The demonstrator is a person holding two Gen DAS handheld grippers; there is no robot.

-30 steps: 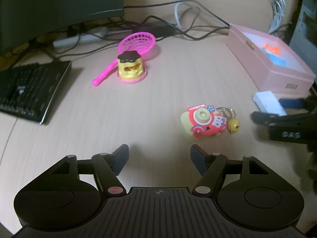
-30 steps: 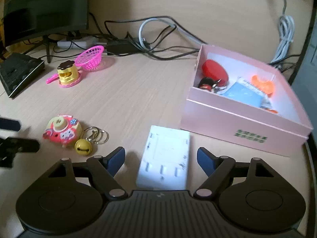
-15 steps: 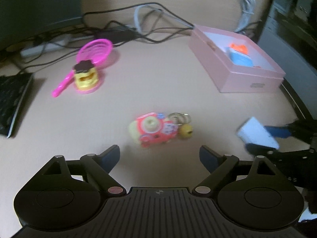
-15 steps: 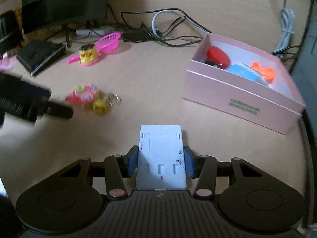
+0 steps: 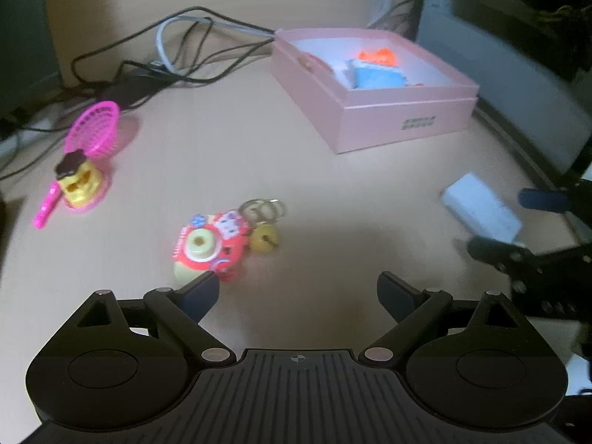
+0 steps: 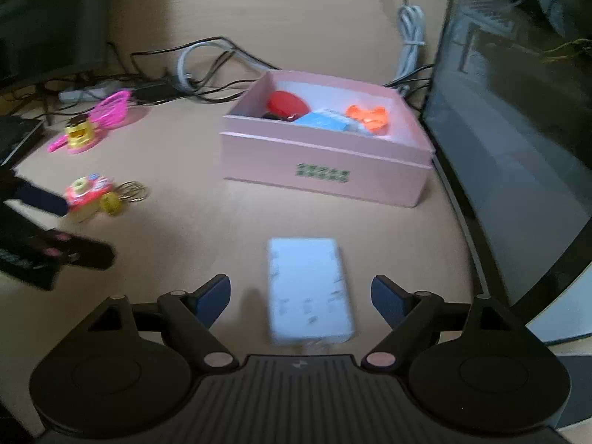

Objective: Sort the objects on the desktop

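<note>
1. The right hand-held gripper (image 6: 299, 296) is opening. The white box (image 6: 309, 290) lies between its blue fingers, but they do not touch it.
2. The left hand-held gripper (image 5: 298, 292) is opening too, and nothing sits between its fingers. The red toy keychain (image 5: 209, 246) with a yellow bell lies on the bench (image 5: 222, 155), just beside its left finger.
3. The pink box (image 6: 325, 162) stands open farther back, with red, blue and orange things inside.
4. A pink scoop (image 5: 92, 137) and a yellow toy (image 5: 77, 181) sit far left, touching.
</note>
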